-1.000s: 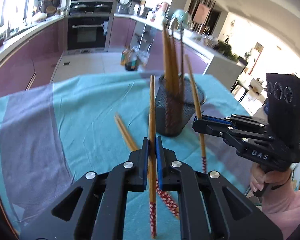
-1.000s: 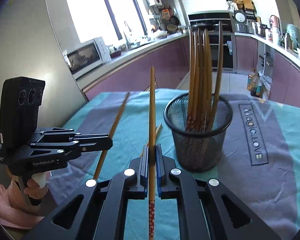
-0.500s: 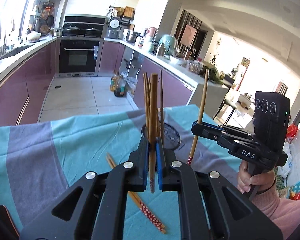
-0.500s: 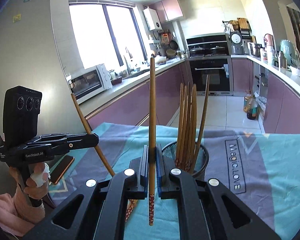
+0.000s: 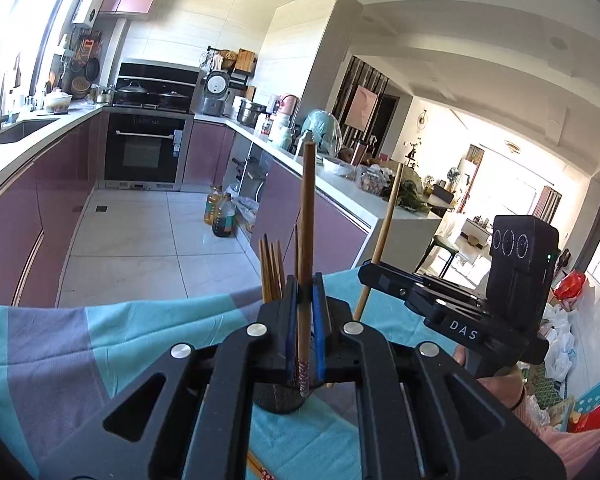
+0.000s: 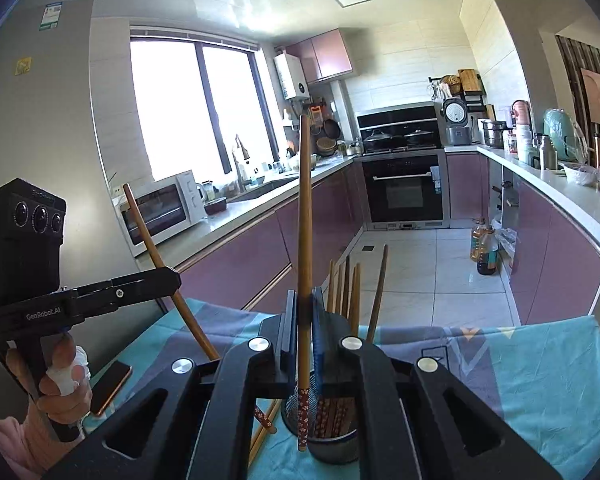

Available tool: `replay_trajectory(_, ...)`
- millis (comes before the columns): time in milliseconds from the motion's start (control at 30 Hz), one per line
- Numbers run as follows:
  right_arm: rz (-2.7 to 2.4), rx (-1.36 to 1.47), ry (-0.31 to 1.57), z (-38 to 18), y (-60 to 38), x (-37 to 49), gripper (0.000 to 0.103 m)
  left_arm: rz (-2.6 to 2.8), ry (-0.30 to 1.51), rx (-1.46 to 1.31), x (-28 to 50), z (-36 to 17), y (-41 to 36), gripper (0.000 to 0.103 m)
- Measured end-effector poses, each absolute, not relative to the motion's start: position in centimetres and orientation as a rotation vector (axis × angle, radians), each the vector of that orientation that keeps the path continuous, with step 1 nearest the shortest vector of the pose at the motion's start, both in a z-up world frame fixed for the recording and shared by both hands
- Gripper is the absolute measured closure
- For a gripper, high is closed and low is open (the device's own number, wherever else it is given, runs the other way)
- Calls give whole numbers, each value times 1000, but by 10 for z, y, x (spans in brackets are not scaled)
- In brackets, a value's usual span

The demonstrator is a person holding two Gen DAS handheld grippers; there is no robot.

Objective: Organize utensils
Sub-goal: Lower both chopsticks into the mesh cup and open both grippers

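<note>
My left gripper (image 5: 304, 320) is shut on a wooden chopstick (image 5: 308, 216) held upright, its red-patterned end hanging over the black mesh holder (image 5: 278, 398). My right gripper (image 6: 304, 324) is shut on another upright chopstick (image 6: 304, 208), its patterned end at the holder's (image 6: 336, 446) rim. Several chopsticks (image 6: 346, 284) stand in the holder. The right gripper shows in the left wrist view (image 5: 374, 278) and the left gripper in the right wrist view (image 6: 172, 278), each with its chopstick. Loose chopsticks (image 6: 266, 424) lie on the cloth beside the holder.
A teal and grey tablecloth (image 5: 100, 344) covers the table. A phone (image 6: 110, 386) lies on it near the left hand. Kitchen counters, an oven (image 6: 406, 192) and oil bottles (image 5: 220, 216) on the floor lie beyond the table.
Both grippers have risen and tilted up with their chopsticks. The chopsticks' lower ends now hang over the holder, which sits lower and closer in both views.
</note>
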State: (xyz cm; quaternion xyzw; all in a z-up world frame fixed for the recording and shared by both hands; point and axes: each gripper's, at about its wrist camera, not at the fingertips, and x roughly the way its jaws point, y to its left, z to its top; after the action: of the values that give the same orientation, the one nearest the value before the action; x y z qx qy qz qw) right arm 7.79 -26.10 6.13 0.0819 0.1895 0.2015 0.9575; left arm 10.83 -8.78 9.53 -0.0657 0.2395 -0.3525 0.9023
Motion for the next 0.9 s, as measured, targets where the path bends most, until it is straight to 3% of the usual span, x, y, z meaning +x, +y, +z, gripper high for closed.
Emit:
replay_trajectory(267, 369, 165, 409, 47, -259, 100, 97, -682, 506, -78, 119, 91, -108, 95)
replay_trajectory(900, 352, 127, 630, -3, -247, 124, 97, -674, 750, 107, 156, 37, -151, 95)
